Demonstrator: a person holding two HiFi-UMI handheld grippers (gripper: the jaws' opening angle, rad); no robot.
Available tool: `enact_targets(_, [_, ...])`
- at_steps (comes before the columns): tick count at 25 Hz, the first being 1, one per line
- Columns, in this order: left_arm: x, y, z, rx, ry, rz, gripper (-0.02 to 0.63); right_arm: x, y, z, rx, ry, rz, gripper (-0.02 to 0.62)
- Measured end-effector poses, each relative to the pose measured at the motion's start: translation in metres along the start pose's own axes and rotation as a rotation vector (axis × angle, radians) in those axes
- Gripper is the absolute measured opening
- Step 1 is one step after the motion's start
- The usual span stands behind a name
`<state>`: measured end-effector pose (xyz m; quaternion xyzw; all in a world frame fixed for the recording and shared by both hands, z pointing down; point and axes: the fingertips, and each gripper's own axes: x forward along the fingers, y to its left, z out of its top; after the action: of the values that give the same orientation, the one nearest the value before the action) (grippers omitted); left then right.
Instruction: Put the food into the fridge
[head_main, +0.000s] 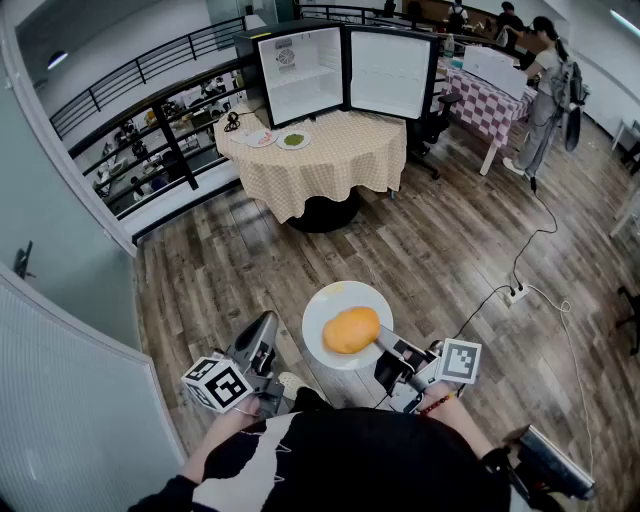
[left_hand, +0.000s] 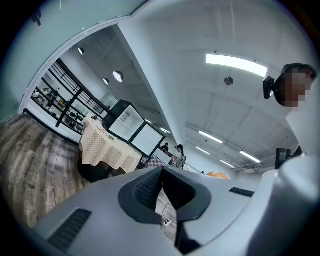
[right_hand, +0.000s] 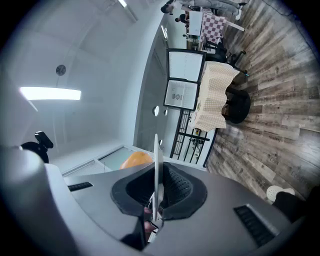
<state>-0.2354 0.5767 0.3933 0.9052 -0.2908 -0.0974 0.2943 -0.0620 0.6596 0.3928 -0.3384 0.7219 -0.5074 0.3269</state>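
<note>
A round orange piece of food (head_main: 351, 330) lies on a white plate (head_main: 325, 298) held level in front of me. My right gripper (head_main: 384, 345) is shut on the plate's near right rim. In the right gripper view the plate (right_hand: 156, 165) stands edge-on between the pads, with the food (right_hand: 135, 159) behind it. My left gripper (head_main: 264, 335) hangs beside the plate on the left, shut and holding nothing; its tips (left_hand: 161, 171) meet. Far ahead, the small fridge (head_main: 298, 72) stands on a table with its door (head_main: 390, 72) swung wide.
The fridge's round table (head_main: 345, 160) has a checked cloth and carries a green plate (head_main: 294, 140) and another plate (head_main: 258, 138). Wooden floor lies between me and it. A railing (head_main: 150, 110) runs along the left, a power strip (head_main: 516, 292) lies on the floor, and a person (head_main: 545, 90) stands back right.
</note>
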Motion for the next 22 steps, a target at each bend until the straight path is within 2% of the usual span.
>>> enact_targets(13, [-0.003, -0.003, 0.003, 0.019, -0.02, -0.008, 0.012, -0.002, 0.0, 0.002, 0.0, -0.002, 0.017, 0.032])
enact_targets(15, [-0.005, -0.012, 0.009, 0.079, -0.053, -0.049, 0.014, -0.002, 0.0, 0.002, -0.001, 0.0, 0.017, 0.032])
enact_targets(18, [-0.007, -0.034, 0.018, 0.29, -0.101, -0.104, 0.014, -0.005, -0.004, 0.003, 0.014, -0.001, 0.016, 0.035])
enact_targets(19, [-0.006, -0.041, 0.018, 0.336, -0.102, -0.124, 0.014, -0.006, -0.007, 0.004, 0.027, -0.004, 0.019, 0.035])
enact_targets(20, [-0.005, -0.045, 0.018, 0.349, -0.101, -0.146, 0.014, -0.008, -0.009, 0.005, 0.048, -0.009, 0.024, 0.035])
enact_targets(22, [-0.002, -0.048, 0.017, 0.317, -0.104, -0.179, 0.014, -0.01, -0.016, 0.007, 0.1, -0.022, 0.03, 0.035])
